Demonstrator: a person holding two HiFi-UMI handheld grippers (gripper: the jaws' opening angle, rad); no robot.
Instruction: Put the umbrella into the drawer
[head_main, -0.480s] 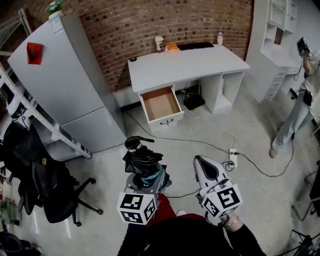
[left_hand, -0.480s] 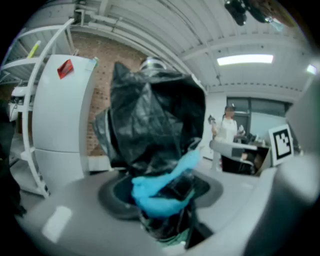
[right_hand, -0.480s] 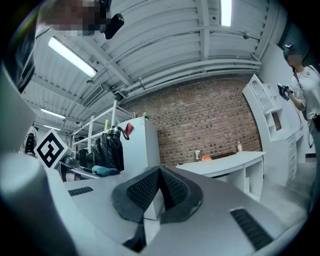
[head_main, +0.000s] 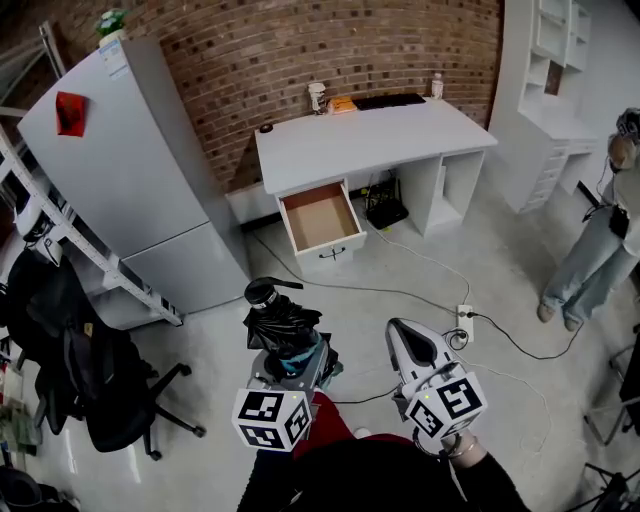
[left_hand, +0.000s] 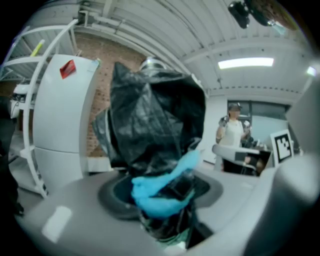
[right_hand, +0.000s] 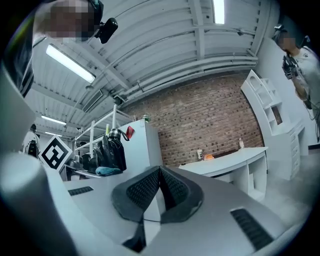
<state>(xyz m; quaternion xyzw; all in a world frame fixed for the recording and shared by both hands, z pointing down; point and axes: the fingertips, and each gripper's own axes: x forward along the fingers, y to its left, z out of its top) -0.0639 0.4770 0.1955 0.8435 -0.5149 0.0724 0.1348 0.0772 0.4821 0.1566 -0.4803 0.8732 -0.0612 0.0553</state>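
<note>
Well short of the white curved tabletop (head_main: 370, 135) by the brick wall, out on the pale floor.

- Left tongs (head_main: 292, 358): clamped on the folded black fabric umbrella (head_main: 282, 322). It is held upright, silver cap on top, with a black loop at the cap. Something blue, strap or cloth, sits at the pads; cannot tell which. Jaws stand wide around the bundle and press into it.
- Right tongs (head_main: 398, 326): empty, pads together at the tips, held level beside the left pair.
- Target: open white drawer with a bare brown bottom (head_main: 320, 215). It is pulled out below the tabletop's near edge, at the end nearest the tall grey fridge (head_main: 130, 170). Nothing visible inside.
- The umbrella is well apart from the drawer, with open floor between.

Change over the last half second is slight. Tabletop and drawer have shifted a hair in the head view but look no larger. The umbrella sits in the left tongs as it did. A bystander in pale trousers (head_main: 600, 240), off the tabletop's far end, has come further into frame.

Reading: still the carry, and the approach has barely advanced. The grip is holding. The drawer is already open, so the right tongs have no pulling to do. The walk-up and the lowering in remain. A white power strip (head_main: 463, 312) and its cables lie on the floor short of the tabletop, a likely snag underfoot.
</note>
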